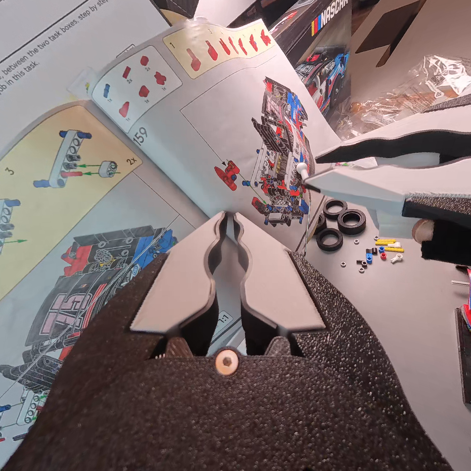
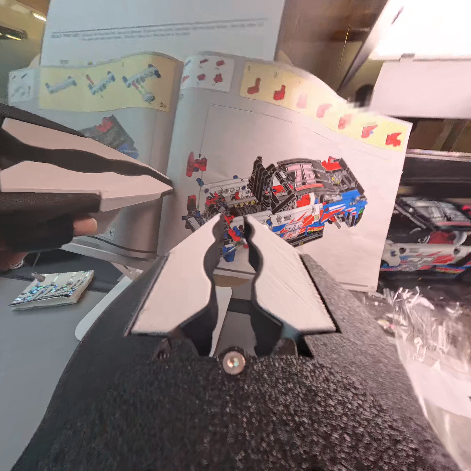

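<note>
- Left wrist view: the left gripper [image 1: 230, 215] has its tips drawn together on the lower edge of the raised page [image 1: 229, 114]. A thin strip of paper shows between them, so it reads as clamped on that page.
- The page belongs to an open instruction booklet [image 1: 63, 204]. It curls up and away from the claw, and its free edge runs toward the upper right. The facing page lies flatter, to the left.
- The right gripper [image 1: 311, 170] enters from the right, its tips just beside the page's outer edge and a white ball-tipped wire [image 1: 302, 168]. Whether it touches either cannot be told here.
- Below it on the grey table [image 1: 382, 331] lie black tyres [image 1: 351, 221] and small loose parts [image 1: 382, 251], well apart from both claws. A printed box [image 1: 326, 63] and clear bags [image 1: 407, 89] sit farther back.
- Right wrist view (blurred): the right gripper [image 2: 232, 221] points nearly square at the face of the raised page [image 2: 356, 242]. Its tips stand narrowly apart, and the printed car drawing shows through the gap. Nothing is seen gripped.
- The left gripper [image 2: 172, 187] comes in from the left, tips together at the page's lower left edge near the fold. It is the claw in contact with the page, and a finger [image 2: 85, 225] of the hand holding it shows beneath.
- A small booklet [image 2: 53, 290] lies on the table at lower left, and crinkled plastic [image 2: 420, 331] at lower right.
</note>
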Action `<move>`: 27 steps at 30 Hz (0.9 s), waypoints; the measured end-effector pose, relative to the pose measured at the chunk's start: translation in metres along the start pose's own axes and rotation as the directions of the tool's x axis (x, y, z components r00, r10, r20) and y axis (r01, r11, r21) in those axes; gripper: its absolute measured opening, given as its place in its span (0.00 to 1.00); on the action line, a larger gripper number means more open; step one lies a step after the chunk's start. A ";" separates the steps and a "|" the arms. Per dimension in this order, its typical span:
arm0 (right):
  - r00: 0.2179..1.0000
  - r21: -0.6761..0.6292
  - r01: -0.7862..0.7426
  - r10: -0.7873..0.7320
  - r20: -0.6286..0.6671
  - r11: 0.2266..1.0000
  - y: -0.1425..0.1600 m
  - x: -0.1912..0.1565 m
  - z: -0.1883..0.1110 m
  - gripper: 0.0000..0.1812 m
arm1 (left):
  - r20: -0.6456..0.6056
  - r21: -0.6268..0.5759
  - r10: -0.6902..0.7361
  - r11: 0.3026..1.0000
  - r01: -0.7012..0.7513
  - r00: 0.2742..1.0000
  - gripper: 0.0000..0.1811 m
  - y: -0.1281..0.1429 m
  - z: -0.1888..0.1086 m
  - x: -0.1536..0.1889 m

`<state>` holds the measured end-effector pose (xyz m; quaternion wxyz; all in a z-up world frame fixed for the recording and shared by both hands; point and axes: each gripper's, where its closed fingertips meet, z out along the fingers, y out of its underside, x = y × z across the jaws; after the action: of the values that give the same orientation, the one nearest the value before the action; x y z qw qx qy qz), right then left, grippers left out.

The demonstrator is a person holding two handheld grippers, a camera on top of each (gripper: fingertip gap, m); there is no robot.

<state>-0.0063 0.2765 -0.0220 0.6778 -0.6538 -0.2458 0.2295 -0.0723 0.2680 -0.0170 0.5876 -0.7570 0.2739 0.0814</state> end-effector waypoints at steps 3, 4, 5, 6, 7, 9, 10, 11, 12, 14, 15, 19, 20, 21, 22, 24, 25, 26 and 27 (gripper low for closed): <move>0.987 -0.103 -0.159 0.159 -0.006 0.982 0.031 0.007 0.002 0.24 | 0.000 0.010 0.005 1.000 -0.005 1.000 0.02 0.000 -0.001 0.001; 0.981 -0.124 -0.195 0.195 -0.012 0.973 0.040 0.008 0.004 0.24 | 0.001 0.012 0.006 1.000 -0.006 1.000 0.02 0.000 0.000 0.001; 0.975 -0.137 -0.219 0.221 0.000 0.966 0.047 0.005 0.006 0.23 | 0.002 0.012 0.006 1.000 -0.006 1.000 0.02 0.000 -0.001 0.001; 0.973 -0.135 -0.229 0.232 0.010 0.964 0.050 0.003 0.008 0.20 | 0.001 0.010 0.005 1.000 -0.005 1.000 0.02 0.000 -0.001 0.001; 0.974 -0.116 -0.223 0.227 0.019 0.968 0.048 0.001 0.010 0.18 | 0.000 0.007 0.005 1.000 -0.005 1.000 0.02 0.000 -0.001 0.001; 0.981 -0.097 -0.186 0.191 0.044 0.978 0.043 -0.004 0.013 0.07 | -0.005 0.002 0.007 1.000 -0.007 1.000 0.03 0.001 -0.001 0.001; 0.984 -0.079 -0.167 0.172 0.053 0.983 0.037 -0.007 0.014 0.03 | -0.005 0.003 0.007 1.000 -0.007 1.000 0.03 0.001 0.000 0.001; 0.988 -0.071 -0.136 0.140 0.058 0.988 0.034 -0.010 0.015 0.02 | -0.006 0.005 0.008 1.000 -0.008 1.000 0.03 0.001 0.000 0.000; 0.992 -0.055 -0.098 0.102 0.072 0.994 0.029 -0.014 0.016 0.02 | -0.011 0.007 0.006 1.000 -0.006 1.000 0.02 0.001 0.000 0.001; 0.994 -0.026 -0.032 0.035 0.106 0.999 0.022 -0.023 0.018 0.01 | -0.022 0.010 -0.003 1.000 0.004 1.000 0.01 0.001 -0.001 0.001; 0.992 -0.009 0.013 -0.012 0.125 1.000 0.019 -0.029 0.018 0.00 | -0.024 0.012 -0.005 1.000 0.005 1.000 0.00 0.001 -0.001 0.001; 0.946 0.075 0.273 -0.282 0.158 0.959 0.014 -0.050 0.018 0.00 | -0.064 0.030 -0.036 0.999 0.038 0.997 0.00 0.000 -0.003 0.003; 0.924 0.092 0.326 -0.338 0.179 0.941 0.014 -0.056 0.019 0.00 | -0.079 0.040 -0.043 0.998 0.046 0.996 0.00 0.001 -0.003 0.003; 0.901 0.102 0.380 -0.393 0.182 0.919 0.014 -0.059 0.020 0.00 | -0.086 0.047 -0.051 0.997 0.055 0.995 0.00 0.001 -0.003 0.002; 0.881 0.108 0.426 -0.439 0.175 0.898 0.014 -0.059 0.021 0.00 | -0.094 0.053 -0.060 0.996 0.065 0.994 0.00 0.002 -0.004 0.002; 0.885 0.086 0.419 -0.427 0.185 0.904 0.015 -0.058 0.023 0.00 | -0.119 0.057 -0.083 0.994 0.090 0.989 0.04 0.003 -0.006 0.003; 0.897 0.072 0.393 -0.399 0.192 0.917 0.015 -0.057 0.023 0.00 | -0.109 0.063 -0.091 0.993 0.098 0.990 0.06 0.003 -0.007 0.002; 0.904 0.061 0.375 -0.380 0.194 0.925 0.015 -0.057 0.023 0.00 | -0.088 0.073 -0.093 0.992 0.099 0.992 0.08 0.003 -0.010 -0.001; 0.907 0.056 0.371 -0.374 0.192 0.927 0.016 -0.057 0.022 0.01 | -0.075 0.086 -0.095 0.991 0.101 0.993 0.09 0.003 -0.013 -0.002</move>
<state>-0.0641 0.2579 -0.0395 0.6868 -0.5625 -0.4305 0.1625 -0.0781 0.2557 -0.0149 0.6144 -0.7447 0.2602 0.0133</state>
